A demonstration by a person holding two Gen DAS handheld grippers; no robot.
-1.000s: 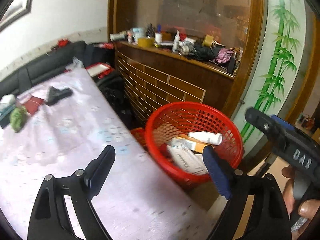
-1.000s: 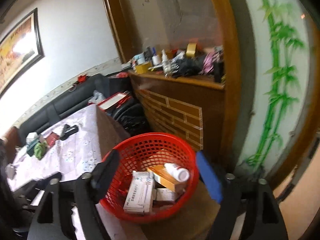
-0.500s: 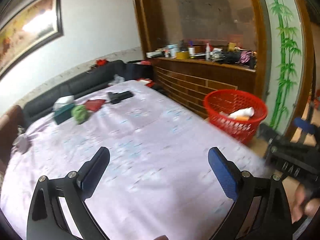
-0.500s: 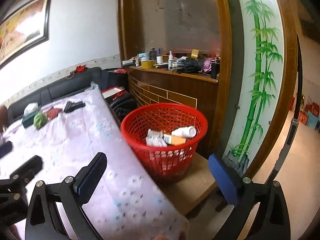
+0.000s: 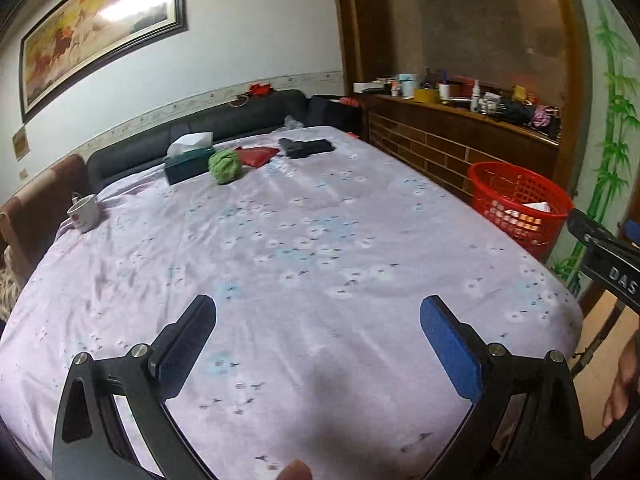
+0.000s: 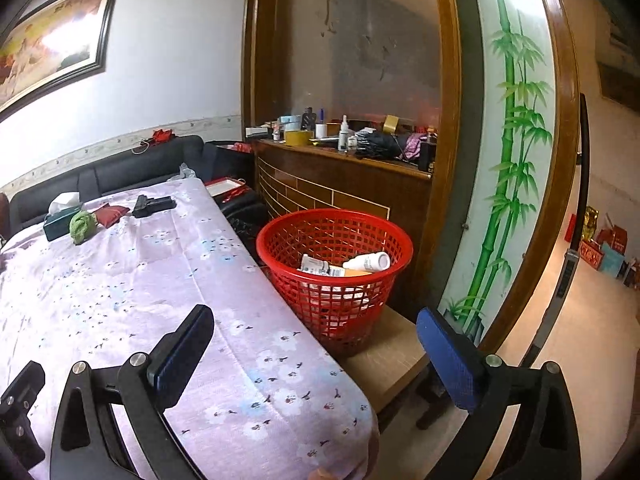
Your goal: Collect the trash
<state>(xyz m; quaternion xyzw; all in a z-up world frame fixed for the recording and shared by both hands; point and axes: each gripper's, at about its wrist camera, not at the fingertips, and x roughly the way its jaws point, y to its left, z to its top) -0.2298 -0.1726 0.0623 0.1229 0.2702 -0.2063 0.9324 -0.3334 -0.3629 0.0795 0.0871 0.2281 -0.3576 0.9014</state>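
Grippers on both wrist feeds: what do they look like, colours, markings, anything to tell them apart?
Both look alike: the left gripper and right gripper each have black triangular cut-out frames with silver bolts and flat blue pads on the fingers. In the left wrist view, the right gripper's black body carries white letters "DAS". No cables or sleeves visible; bare skin shows at the right edge.

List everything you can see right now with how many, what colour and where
basket: one, red, on a low wooden stand beside the table
white bottle: one, in the basket with some boxes
table: one, lilac floral cloth
tissue box: one, dark green, far end of table
green bundle: one, beside the tissue box
red pouch: one, next to the bundle
black item: one, far end of table
mug: one, white, left edge of table
left hand-held gripper: open, empty, over the table
right hand-held gripper: open, empty, facing the basket
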